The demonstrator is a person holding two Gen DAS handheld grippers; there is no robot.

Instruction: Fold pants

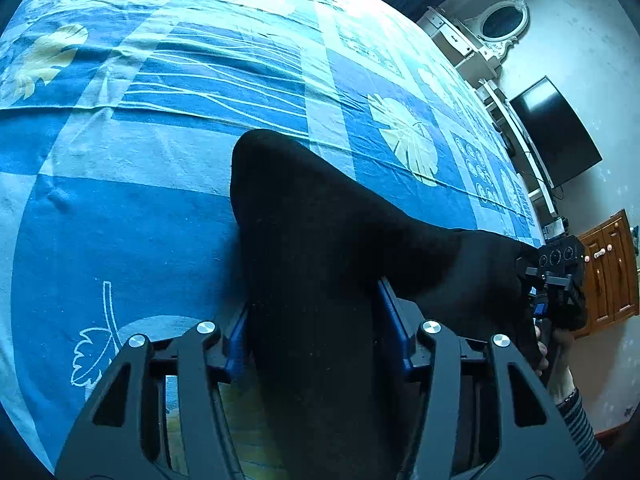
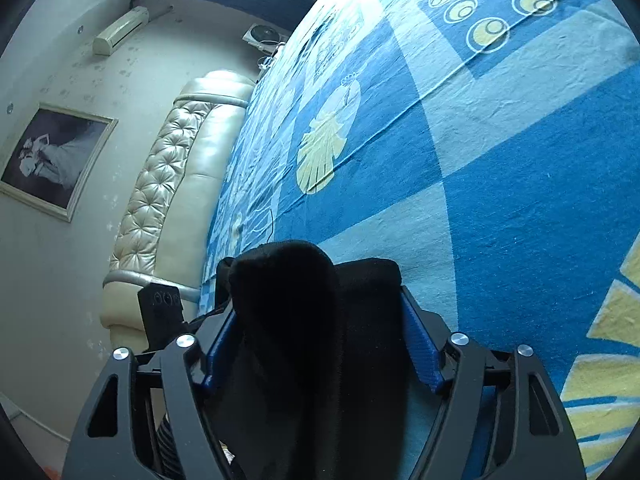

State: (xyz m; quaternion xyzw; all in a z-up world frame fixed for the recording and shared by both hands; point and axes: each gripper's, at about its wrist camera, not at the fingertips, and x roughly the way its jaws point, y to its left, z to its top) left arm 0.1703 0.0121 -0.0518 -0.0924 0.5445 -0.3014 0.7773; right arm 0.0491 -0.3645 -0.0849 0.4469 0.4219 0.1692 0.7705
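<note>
Two tools: each clamps a bunch of the black pants [image 1: 320, 216] between its blue pads.
Left tool [image 1: 316, 336]: closed on dark fabric that fills the gap and bulges forward over the bed.
Right tool [image 2: 316, 344]: gripping a thick fold that rises past its fingertips.
Pants: stretched from the left tool across to the right one, lifted above the blue patterned bedsheet [image 1: 140, 208].
Background: padded cream headboard [image 2: 168, 184]; dark screen [image 1: 556, 132] against the wall.
</note>
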